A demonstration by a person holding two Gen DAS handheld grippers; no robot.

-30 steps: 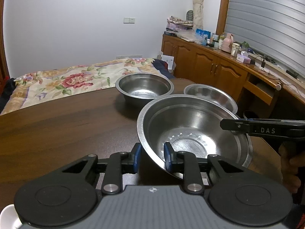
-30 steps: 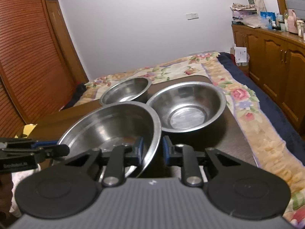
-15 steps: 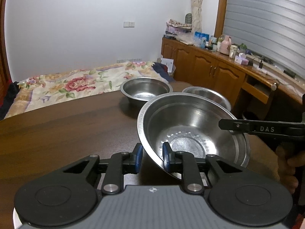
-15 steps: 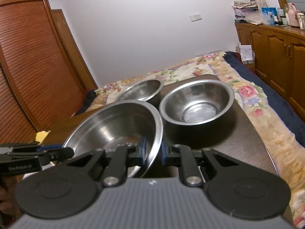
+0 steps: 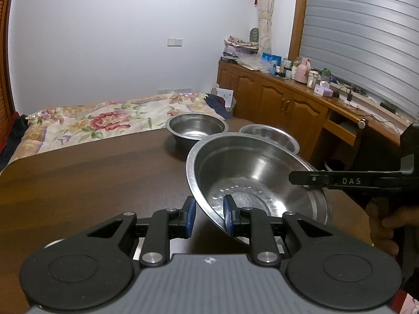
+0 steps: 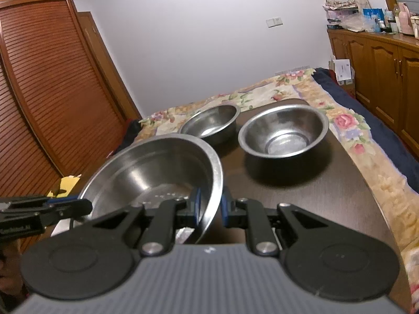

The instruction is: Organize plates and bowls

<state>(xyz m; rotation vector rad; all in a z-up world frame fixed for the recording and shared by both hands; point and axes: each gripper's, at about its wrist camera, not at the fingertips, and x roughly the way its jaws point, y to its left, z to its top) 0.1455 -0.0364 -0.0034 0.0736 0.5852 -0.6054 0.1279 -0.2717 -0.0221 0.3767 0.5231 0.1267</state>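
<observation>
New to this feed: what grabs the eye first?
The large steel bowl, tilted and lifted off the dark wooden table, with the left hand-held gripper and the right hand-held gripper each clamped on its rim at opposite sides. Behind it, two smaller steel bowls stand side by side at the table's far edge.

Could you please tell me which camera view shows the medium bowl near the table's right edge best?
The right wrist view: the medium bowl shows whole, rim and inside. In the left wrist view the raised large bowl hides most of it, leaving only its far rim.
</observation>
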